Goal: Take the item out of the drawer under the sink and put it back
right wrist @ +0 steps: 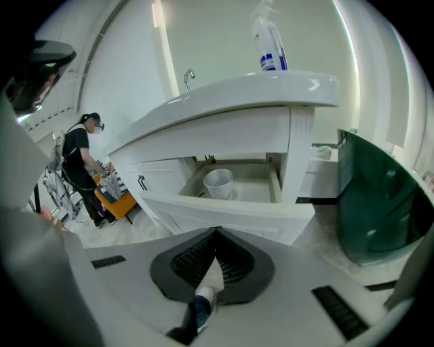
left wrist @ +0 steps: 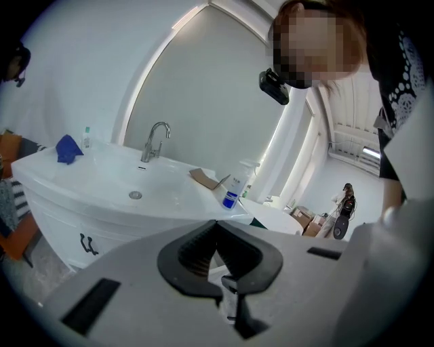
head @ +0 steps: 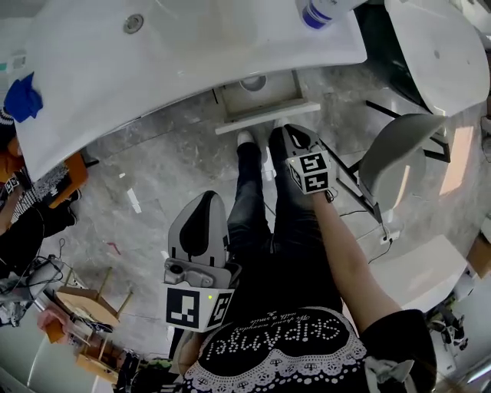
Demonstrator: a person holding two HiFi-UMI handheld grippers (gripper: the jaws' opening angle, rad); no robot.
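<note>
The drawer under the white sink counter stands pulled out, and a white cup rests upright inside it. In the right gripper view the cup shows behind the drawer's front panel. My right gripper hangs just short of the drawer front, above my legs; its jaws are shut with nothing between them. My left gripper is held further back and to the left, well away from the drawer, aimed at the counter. Its jaws meet at the tips and hold nothing.
A spray bottle and a blue cloth sit on the counter, beside a faucet. A dark green glass panel stands right of the cabinet. A white curved seat is at my right. Another person works at the far left.
</note>
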